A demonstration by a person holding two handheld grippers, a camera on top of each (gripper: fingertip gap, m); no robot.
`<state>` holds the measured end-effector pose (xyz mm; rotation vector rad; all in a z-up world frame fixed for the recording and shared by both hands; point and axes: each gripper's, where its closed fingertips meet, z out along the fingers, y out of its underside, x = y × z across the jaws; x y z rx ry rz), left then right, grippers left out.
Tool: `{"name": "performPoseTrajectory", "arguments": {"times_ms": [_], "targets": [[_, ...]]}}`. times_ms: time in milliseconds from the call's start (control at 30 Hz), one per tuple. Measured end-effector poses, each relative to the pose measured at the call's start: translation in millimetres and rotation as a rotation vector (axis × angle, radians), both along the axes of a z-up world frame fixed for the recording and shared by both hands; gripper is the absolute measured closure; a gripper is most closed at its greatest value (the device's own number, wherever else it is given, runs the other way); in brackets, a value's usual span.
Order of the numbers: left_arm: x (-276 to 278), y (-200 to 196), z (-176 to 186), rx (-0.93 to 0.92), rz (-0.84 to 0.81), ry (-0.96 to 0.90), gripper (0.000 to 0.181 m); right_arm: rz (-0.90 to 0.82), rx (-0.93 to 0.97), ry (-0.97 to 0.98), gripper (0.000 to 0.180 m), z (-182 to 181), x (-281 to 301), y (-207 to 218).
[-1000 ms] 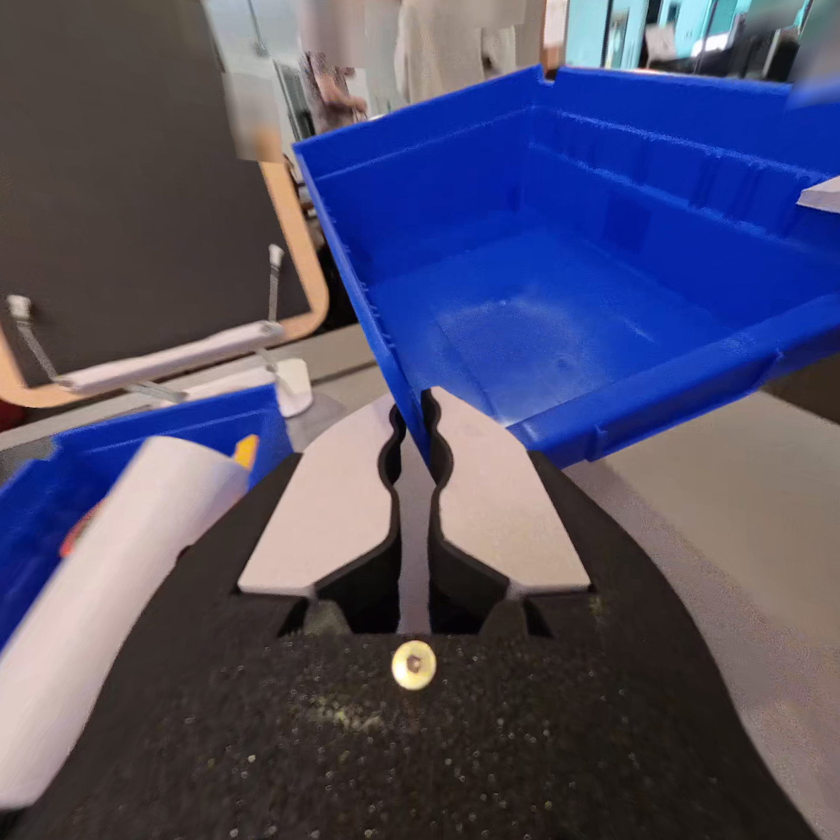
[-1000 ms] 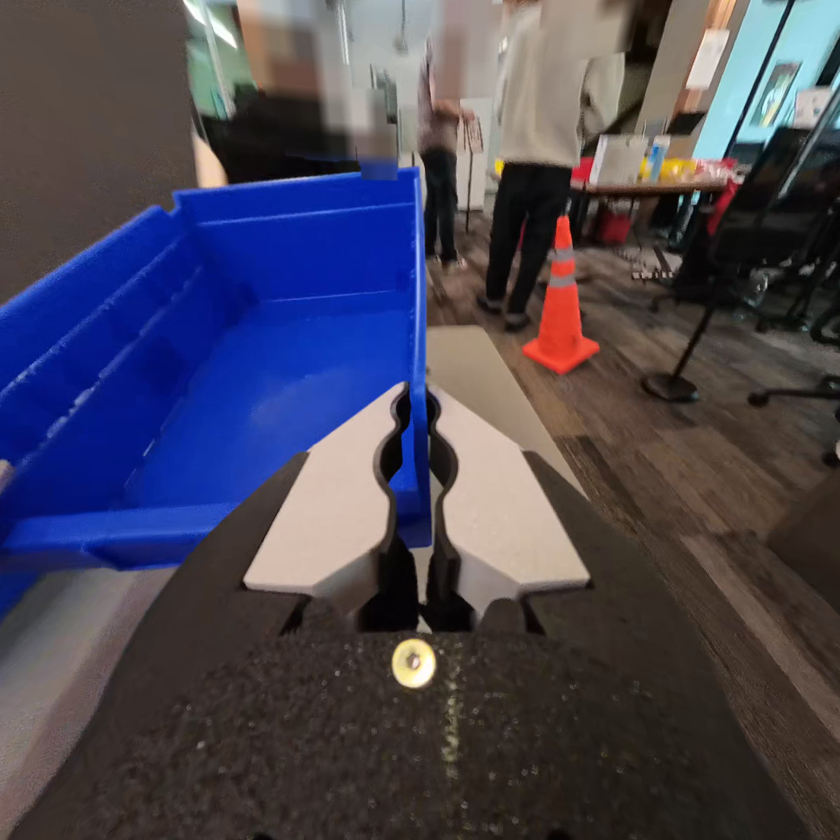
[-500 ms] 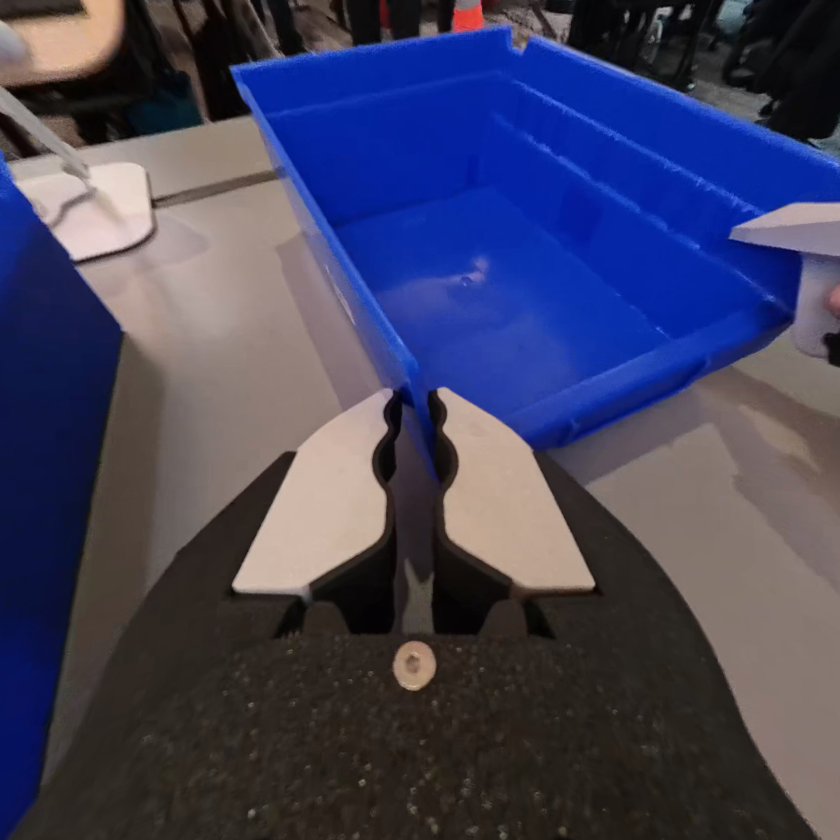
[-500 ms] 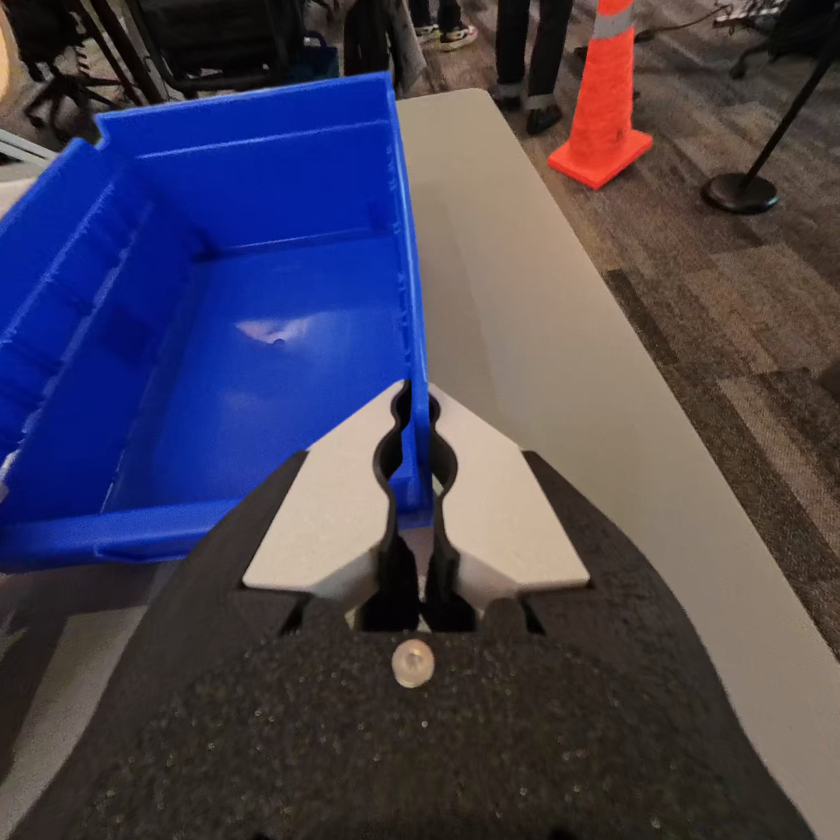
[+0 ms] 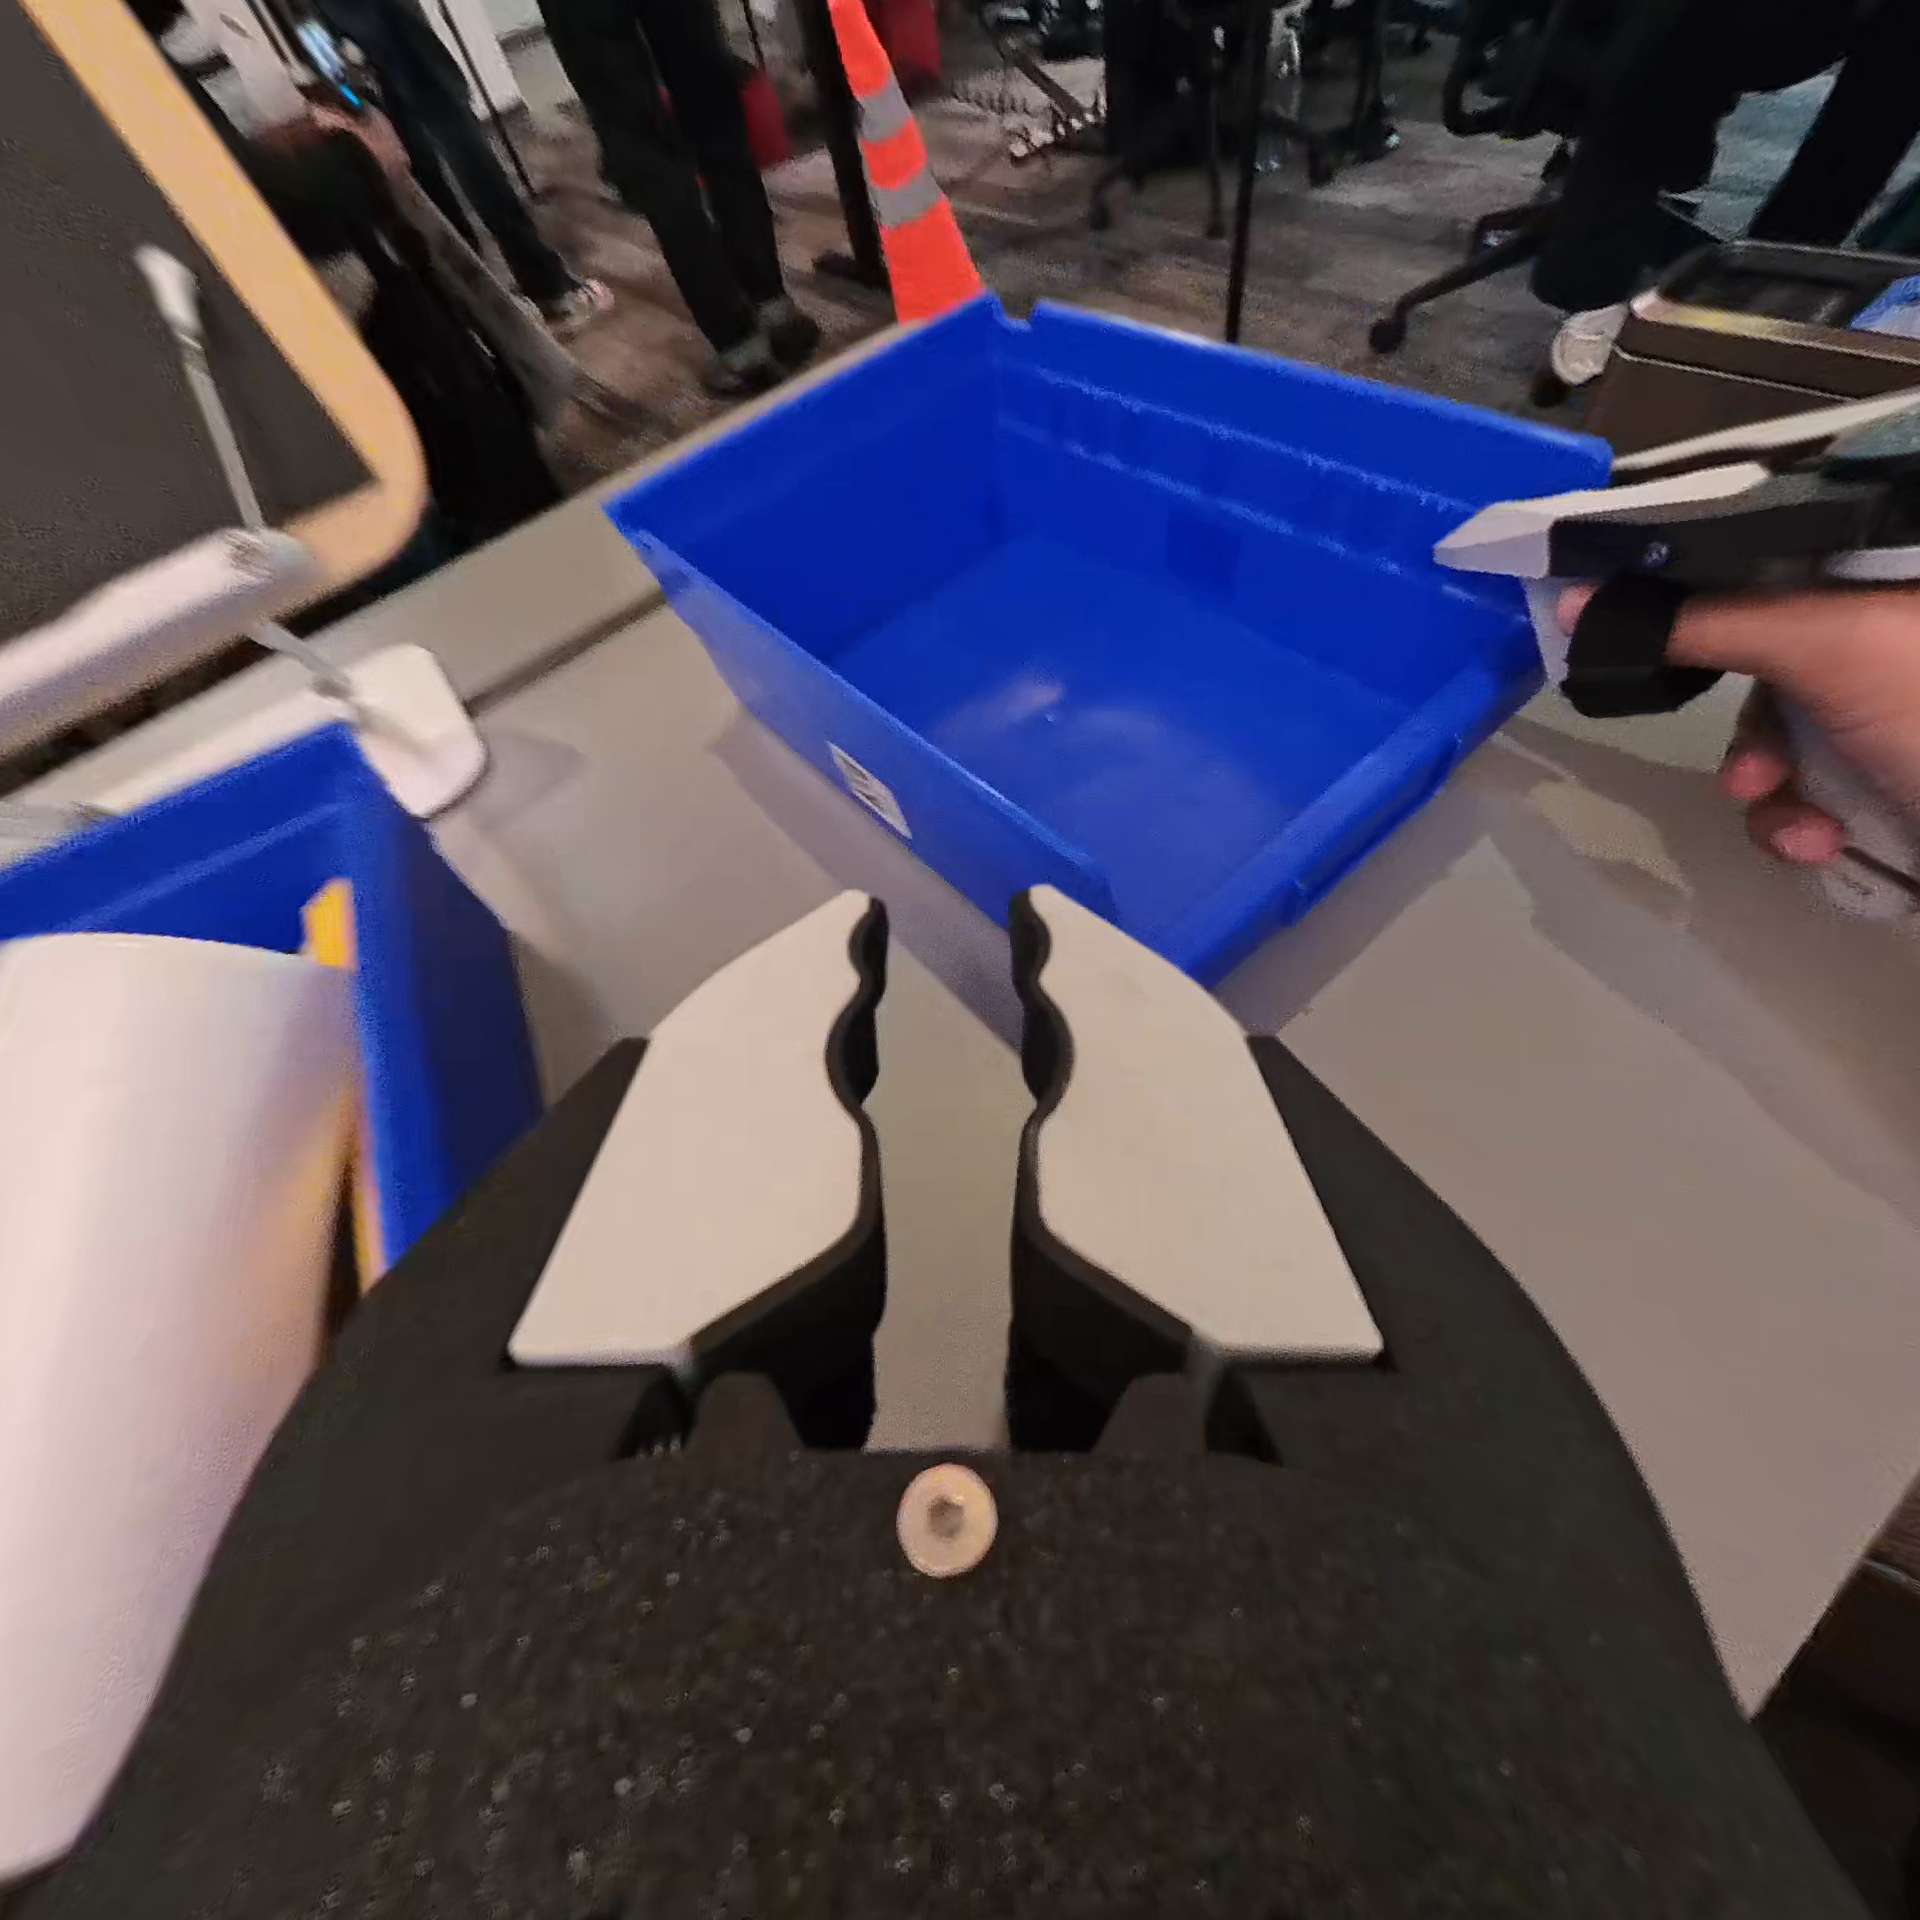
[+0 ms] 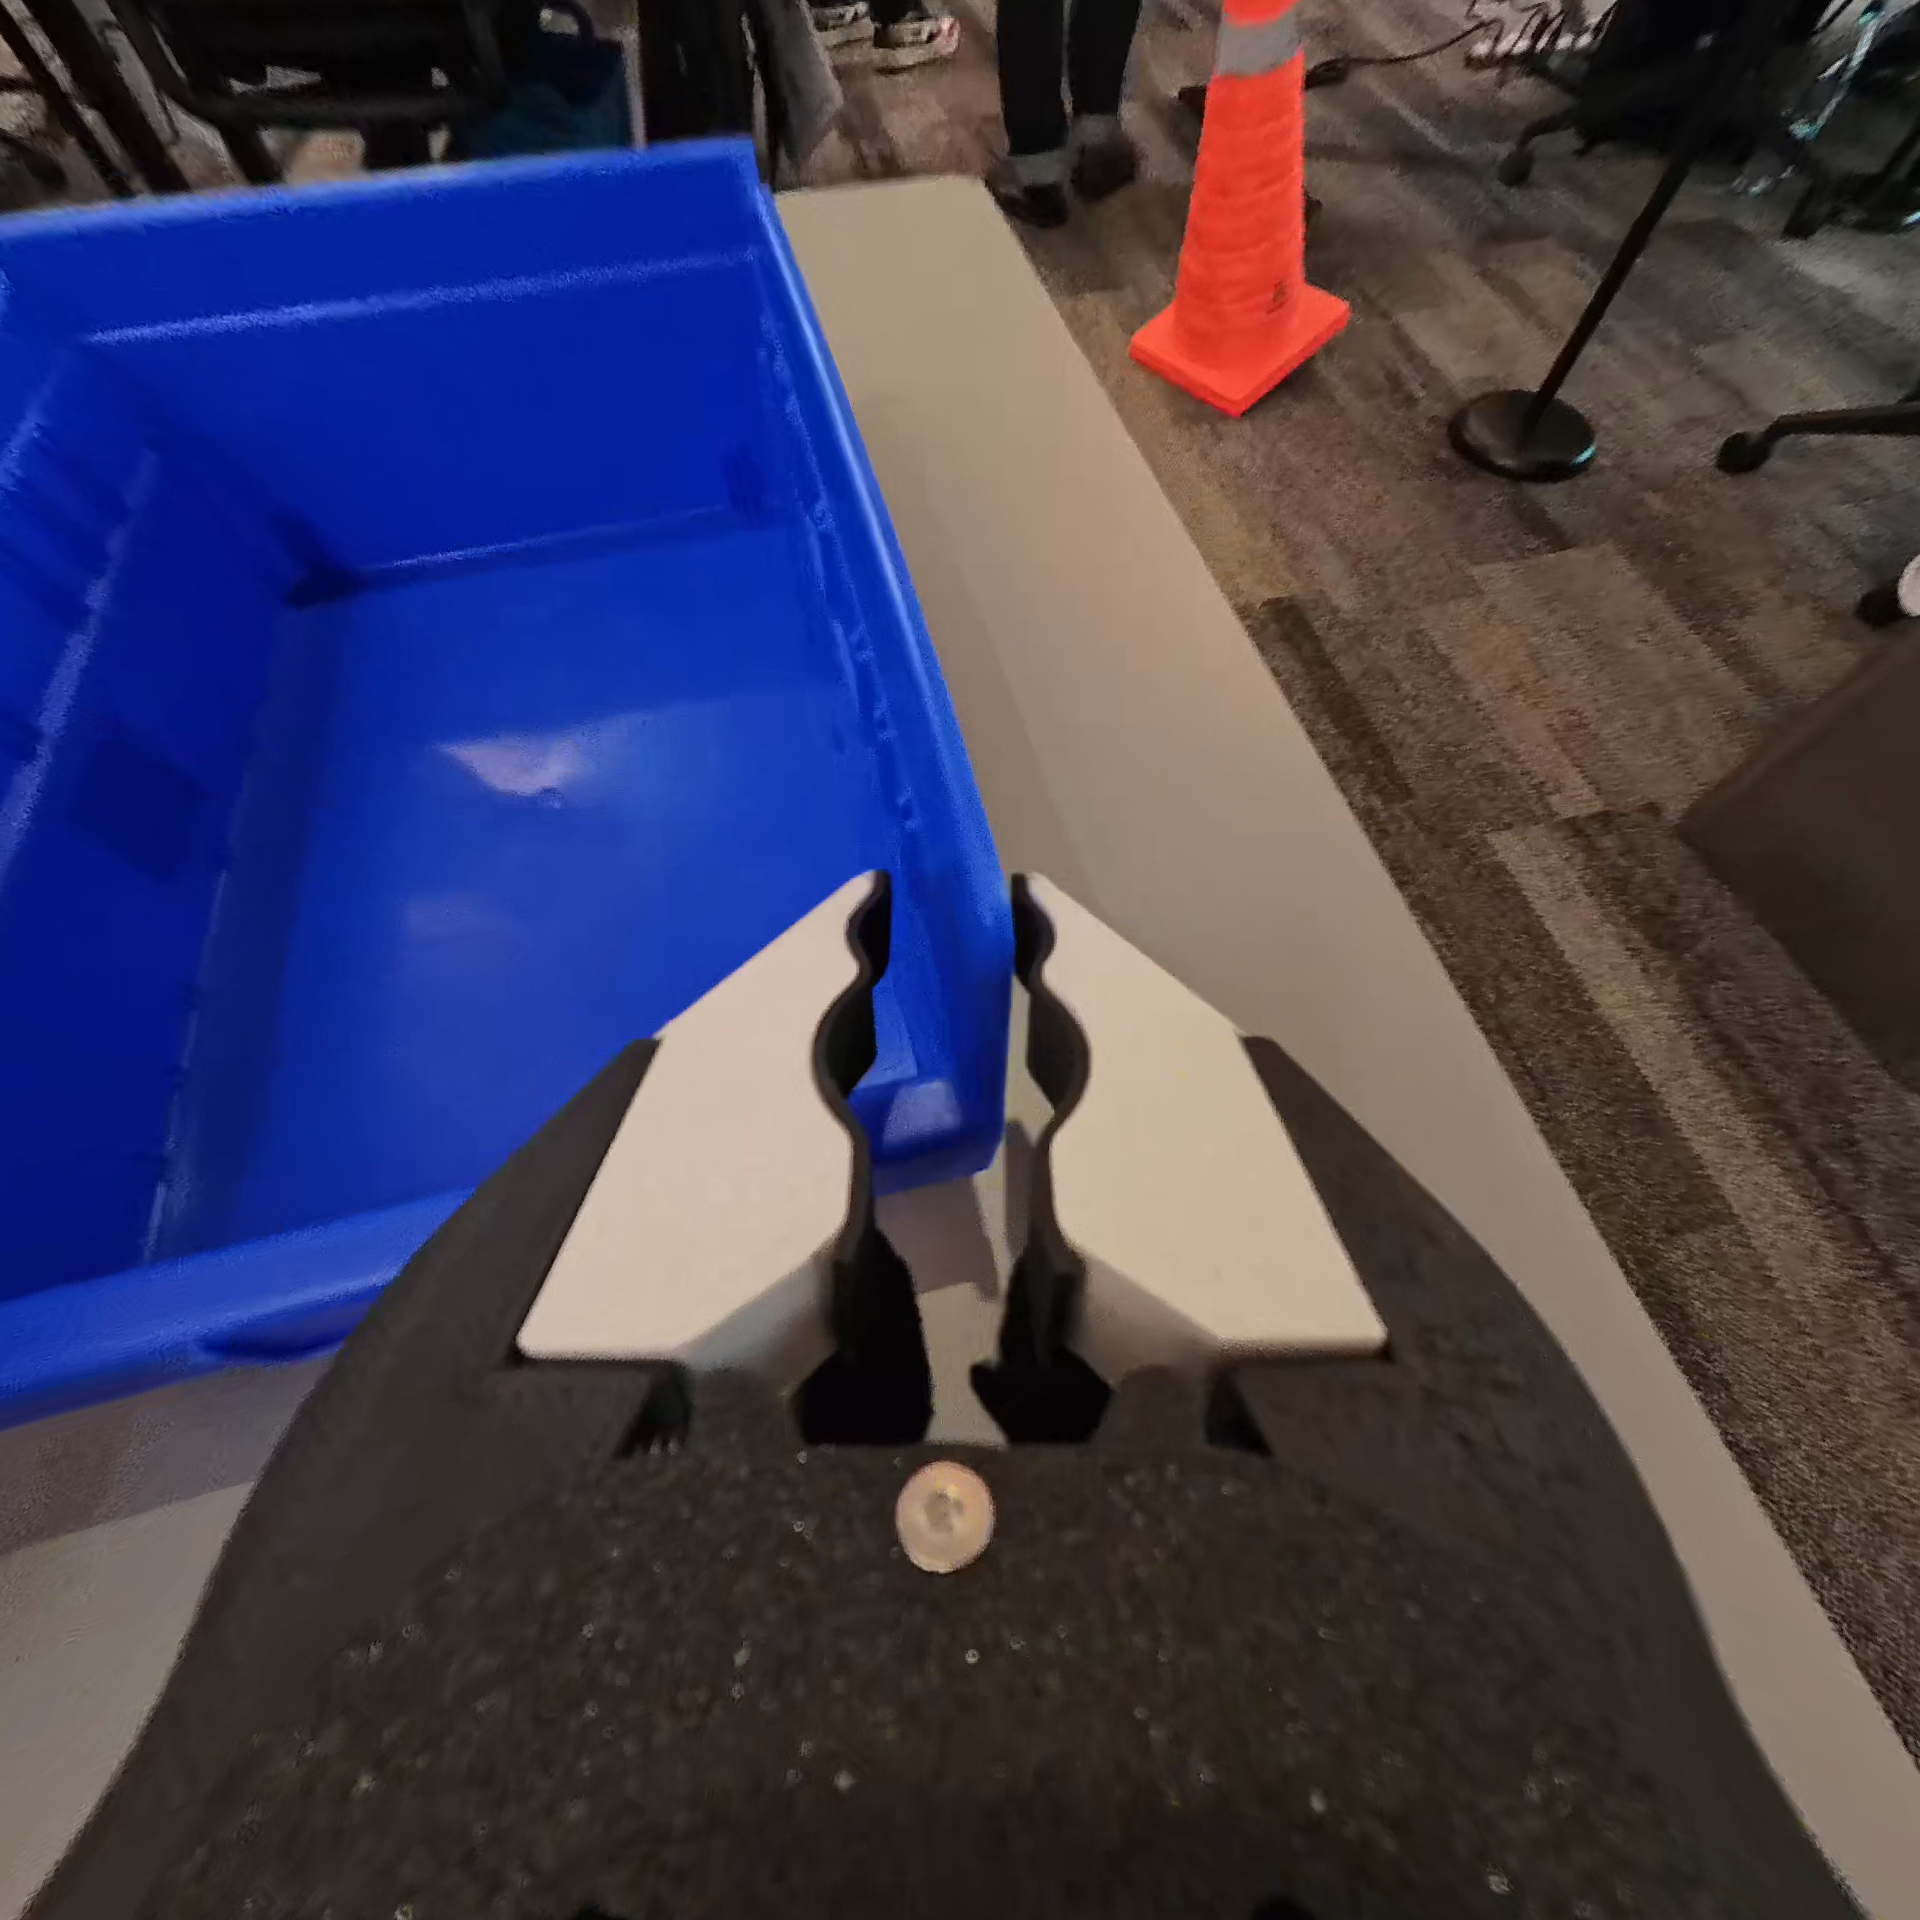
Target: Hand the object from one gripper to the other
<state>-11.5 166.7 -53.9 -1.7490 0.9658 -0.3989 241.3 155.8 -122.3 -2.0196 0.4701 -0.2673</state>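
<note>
Blue bin [image 5: 1091, 665] sits empty on the table [image 5: 1558, 1091]; left hand-held gripper [image 5: 945, 935] and right hand-held gripper [image 6: 951, 904] both hang slightly parted, gripping nothing. No object visible, so any handoff could just pinch air.

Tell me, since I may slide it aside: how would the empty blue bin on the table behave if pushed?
The blue bin shows nothing inside, so it is probably light. Its glossy plastic on the smooth grey table should slide easily. The broad flat base makes tipping unlikely.
</note>
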Motion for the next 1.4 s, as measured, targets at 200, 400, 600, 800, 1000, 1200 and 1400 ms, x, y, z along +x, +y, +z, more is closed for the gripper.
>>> {"name": "performPoseTrajectory", "arguments": {"times_ms": [200,400,600,800,1000,1200,1400], "targets": [[-55,2,43,0.031,0.031,-0.048,0.158,-0.006,0.149,-0.073,0.149,73,-32,-7],[-160,22,43,0.1,0.11,-0.067,0.156,0.319,0.385,-0.069,0.147,163,-172,12],[-318,87,-8,0.169,0.409,-0.075,0.142,0.613,0.181,0.008,0.14,80,-336,50],[-330,106,-57,-0.046,0.32,-0.133,0.138,0.613,0.149,0.12,0.125,8,-411,55],[-309,120,-67,-0.113,0.287,-0.22,0.17,0.383,0.095,-0.092,0.158,-10,-394,61],[-312,122,-67,-0.088,0.376,-0.162,0.178,0.288,0.073,-0.145,0.173,-8,-387,61],[-326,115,-53,-0.045,0.404,-0.146,0.178,0.295,0.08,-0.121,0.176,3,-398,65]]}}
